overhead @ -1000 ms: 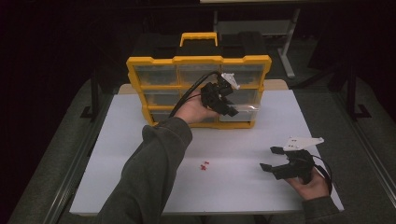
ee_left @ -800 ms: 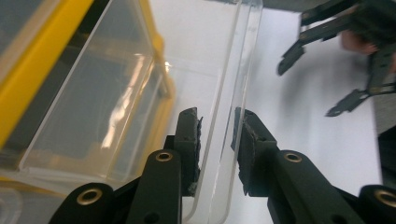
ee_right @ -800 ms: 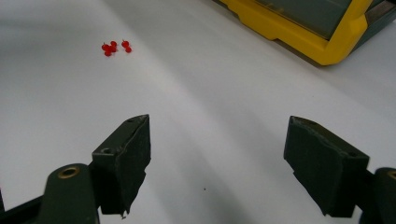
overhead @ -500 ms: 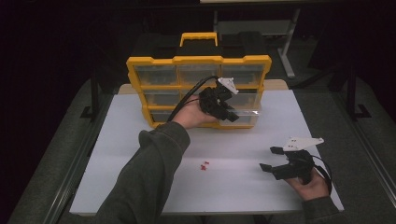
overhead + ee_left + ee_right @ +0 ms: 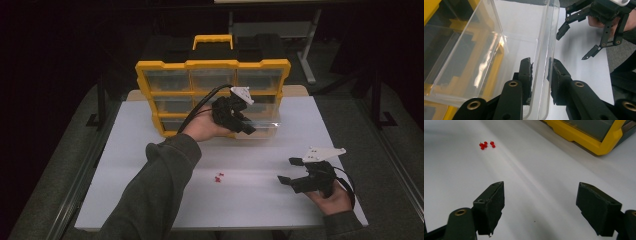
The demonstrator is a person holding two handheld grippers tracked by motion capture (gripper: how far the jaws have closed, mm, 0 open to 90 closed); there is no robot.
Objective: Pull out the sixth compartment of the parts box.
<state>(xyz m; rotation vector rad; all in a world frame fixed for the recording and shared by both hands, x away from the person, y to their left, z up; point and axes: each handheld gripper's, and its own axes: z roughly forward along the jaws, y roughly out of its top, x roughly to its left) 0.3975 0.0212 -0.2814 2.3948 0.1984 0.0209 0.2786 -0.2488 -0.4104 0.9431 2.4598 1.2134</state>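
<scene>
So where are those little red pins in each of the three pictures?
High view: the red pins lie on the white table, below centre, between the two forearms.
Left gripper view: the pins are not in this picture.
Right gripper view: the pins sit at upper left, well beyond the open jaws.
Shared landmark: the yellow organiser, at top centre in the high view, its corner at upper right in the right gripper view and its edge at far left in the left one.
</scene>
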